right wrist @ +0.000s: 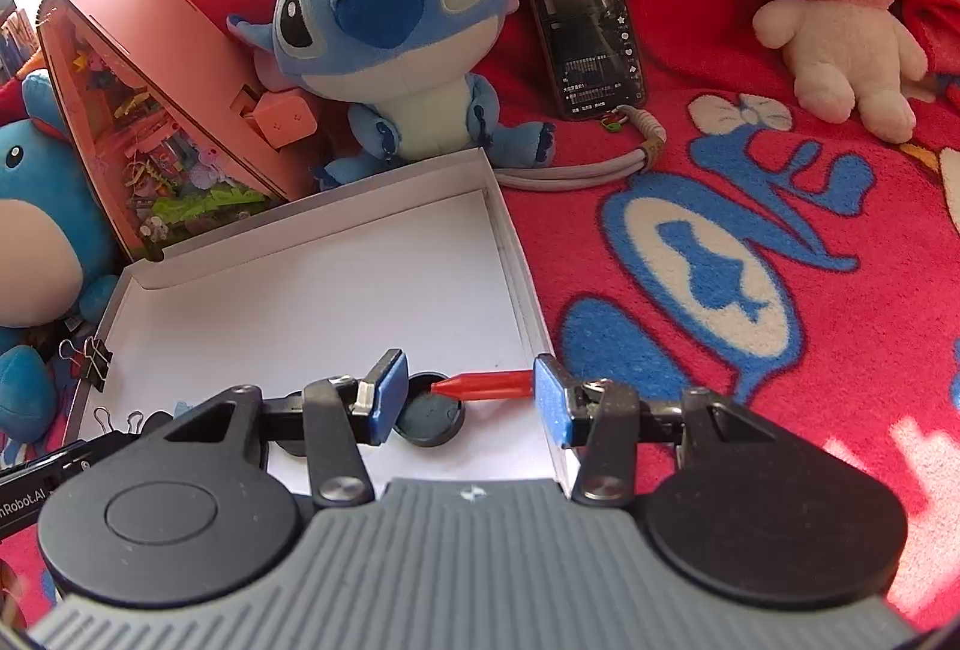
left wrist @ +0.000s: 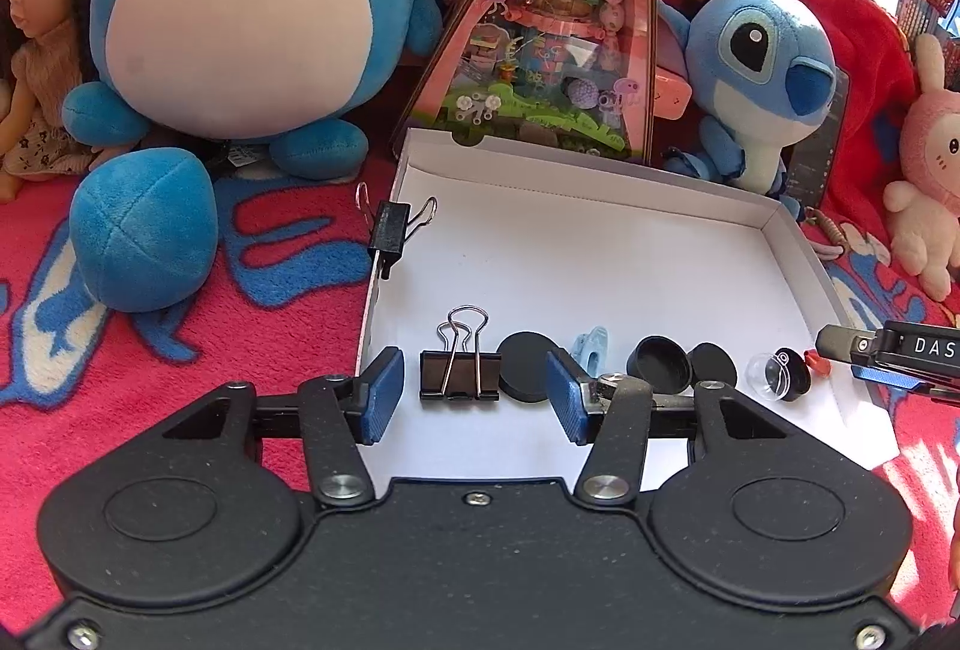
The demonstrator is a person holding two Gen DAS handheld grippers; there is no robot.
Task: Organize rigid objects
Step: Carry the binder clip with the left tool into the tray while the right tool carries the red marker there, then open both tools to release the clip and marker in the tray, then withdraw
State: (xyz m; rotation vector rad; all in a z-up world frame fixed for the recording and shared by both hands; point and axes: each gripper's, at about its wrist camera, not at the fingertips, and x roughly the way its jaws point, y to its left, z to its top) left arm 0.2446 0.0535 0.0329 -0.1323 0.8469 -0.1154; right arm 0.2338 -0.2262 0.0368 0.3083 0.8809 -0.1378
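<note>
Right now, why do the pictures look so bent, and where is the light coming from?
Both views are fisheye, so edges bow: in the left wrist view the white tray looks warped. In the right wrist view, sun glare washes out the top-left corner and bright patches fall on the red blanket at lower right. Both stay fairly sharp.

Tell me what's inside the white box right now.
Inside the white box: a binder clip, black round lids, a small black cup, a clear dome and a red crayon. A pale blue piece is partly hidden behind the left gripper's fingers.
</note>
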